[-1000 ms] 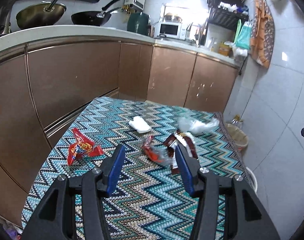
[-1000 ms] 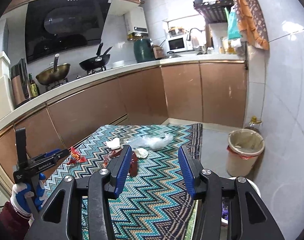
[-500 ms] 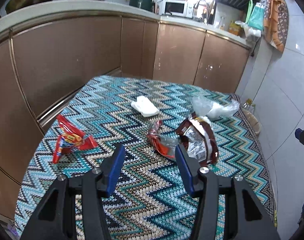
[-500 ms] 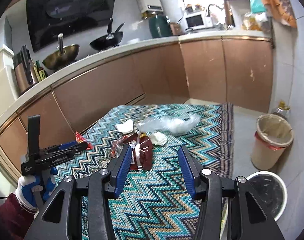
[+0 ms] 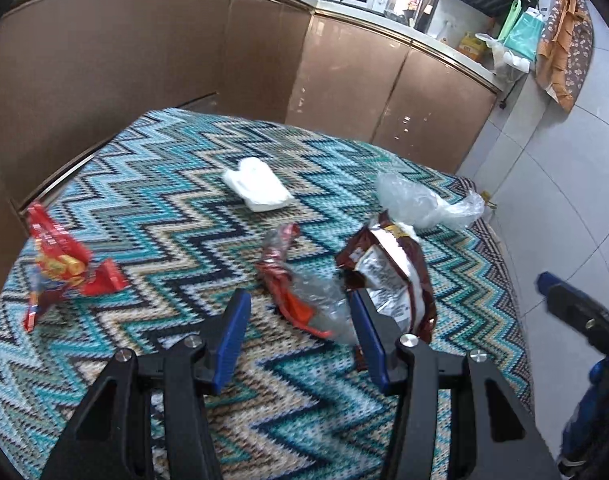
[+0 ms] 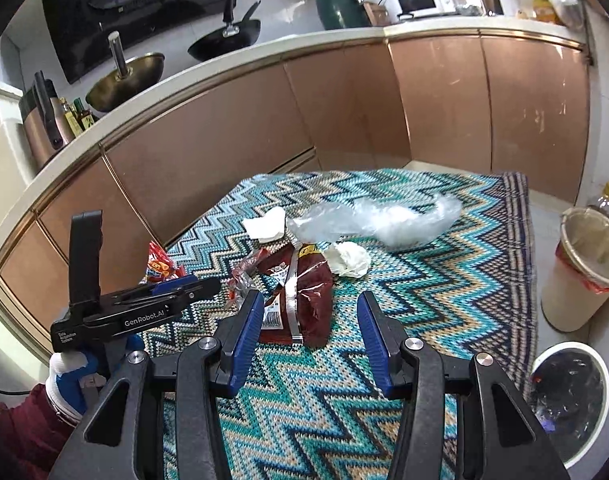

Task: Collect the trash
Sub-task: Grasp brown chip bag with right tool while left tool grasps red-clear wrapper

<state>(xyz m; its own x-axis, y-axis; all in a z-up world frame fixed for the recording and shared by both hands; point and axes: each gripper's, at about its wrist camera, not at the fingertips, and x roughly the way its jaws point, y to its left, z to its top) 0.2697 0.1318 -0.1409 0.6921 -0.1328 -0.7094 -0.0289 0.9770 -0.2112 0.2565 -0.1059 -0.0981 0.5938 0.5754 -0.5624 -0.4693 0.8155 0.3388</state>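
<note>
Five pieces of trash are lying on the zigzag-patterned cloth covering the table. A brown snack bag is sitting near the middle, with a crumpled red and clear wrapper touching its left side. Beyond them a folded white tissue is resting flat, and a clear plastic bag is spreading out behind the brown one. A red candy wrapper is lying well apart, near the left edge of the cloth. In the right wrist view a crumpled white napkin is sitting just beside the brown snack bag, in front of the clear plastic bag.

The left gripper is hovering low over the red and clear wrapper with its blue fingers spread wide, released and grasping nothing. The right gripper is hanging above the near end of the brown bag, jaws likewise parted and holding nothing.

On the floor to the right, a beige waste bin with a liner is standing by the wall, and a white bin with a black liner is sitting nearer
</note>
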